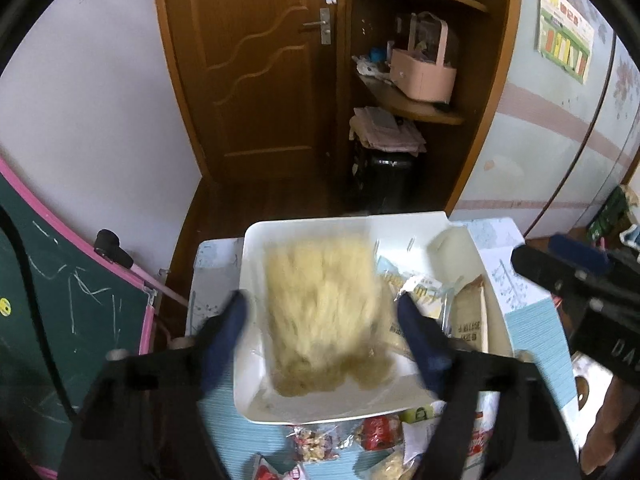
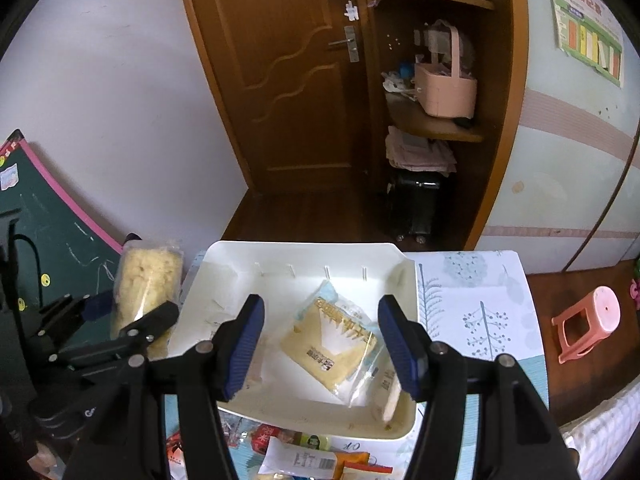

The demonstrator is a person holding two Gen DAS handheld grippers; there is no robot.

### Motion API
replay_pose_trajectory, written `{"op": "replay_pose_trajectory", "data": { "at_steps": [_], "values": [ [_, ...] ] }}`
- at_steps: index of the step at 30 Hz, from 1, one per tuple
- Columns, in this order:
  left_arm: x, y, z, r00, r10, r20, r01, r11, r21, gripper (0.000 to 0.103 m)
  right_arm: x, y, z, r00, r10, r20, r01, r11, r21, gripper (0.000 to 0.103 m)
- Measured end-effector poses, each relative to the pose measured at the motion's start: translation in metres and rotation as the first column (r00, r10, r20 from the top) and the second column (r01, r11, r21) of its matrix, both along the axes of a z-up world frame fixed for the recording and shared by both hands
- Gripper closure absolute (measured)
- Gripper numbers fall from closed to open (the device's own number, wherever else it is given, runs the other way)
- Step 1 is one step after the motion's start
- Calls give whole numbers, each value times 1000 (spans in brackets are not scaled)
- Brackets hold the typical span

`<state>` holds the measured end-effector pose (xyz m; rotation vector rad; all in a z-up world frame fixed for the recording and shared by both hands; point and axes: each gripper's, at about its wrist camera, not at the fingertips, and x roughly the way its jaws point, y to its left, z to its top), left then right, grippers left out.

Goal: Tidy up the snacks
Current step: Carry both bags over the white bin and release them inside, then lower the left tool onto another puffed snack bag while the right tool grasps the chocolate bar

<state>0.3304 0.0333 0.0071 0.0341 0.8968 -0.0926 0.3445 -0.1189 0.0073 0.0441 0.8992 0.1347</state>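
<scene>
The left gripper (image 1: 320,320) stands over the left half of the white bin (image 1: 256,240), its blue fingers (image 1: 230,320) spread wide with clear daylight between each pad and the pale yellow noodle pack (image 1: 324,312). That pack shows as a vertical smear in the left wrist view, and I judge it to be dropping free into the bin rather than held. In the right wrist view the same pack (image 2: 146,280) appears just outside the bin's left wall, between the left gripper's fingers; whether it will clear the rim cannot be told from that angle. The right gripper (image 2: 320,344) hangs over the near middle of the bin (image 2: 224,252), its fingers (image 2: 244,344) parted and pinching nothing. Below it a clear-wrapped yellow biscuit pack (image 2: 332,344) lies flat on the bin floor, with a brown packet (image 1: 468,312) beside it at the right wall. More loose snacks (image 2: 296,452) lie on the patterned tablecloth (image 2: 480,320) at the near edge, outside the bin. To do the step well, the left hand should stay wide open and hold steady until the noodle pack settles flat in the empty left section. It should then draw up and back without catching the rim. The right hand should keep clear of the fall. It could then take a near loose packet, closing on the packet's middle.
</scene>
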Motion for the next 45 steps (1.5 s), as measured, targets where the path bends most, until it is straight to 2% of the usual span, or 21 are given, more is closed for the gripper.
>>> {"op": "replay_pose_trajectory", "data": {
  "at_steps": [3, 6, 11, 20, 28, 31, 36, 45],
  "values": [
    [-3, 1, 6, 999, 5, 32, -5, 1000, -17, 5, -2, 2, -1, 1000, 6, -1, -6, 1000, -5, 43],
    [-3, 0, 6, 1000, -1, 21, 1, 1000, -23, 5, -5, 2, -3, 1000, 7, -1, -7, 1000, -5, 43],
    [-6, -8, 0, 1000, -21, 3, 21, 1000, 16, 5, -7, 0, -7, 1000, 6, -13, -6, 1000, -4, 43],
    [-19, -16, -8, 999, -51, -1, 51, 998, 27, 5, -17, -5, -18, 1000, -19, 11, 20, 999, -29, 43],
    [-34, -21, -10, 998, -65, -1, 65, 996, 59, 5, -39, -3, -19, 998, 16, 64, -13, 999, -52, 43],
    [-42, -21, -5, 998, -63, 11, 63, 996, 58, 5, -49, -2, -16, 997, 34, 68, -28, 996, -81, 43],
    [-62, -22, 8, 997, -74, 29, 72, 996, 43, 5, -63, -13, -7, 999, 31, 42, -29, 999, -40, 43],
    [-117, -36, 25, 990, -138, 11, 138, 990, 42, 5, -113, -37, 12, 997, -3, 80, 7, 998, -56, 42]
  ]
}}
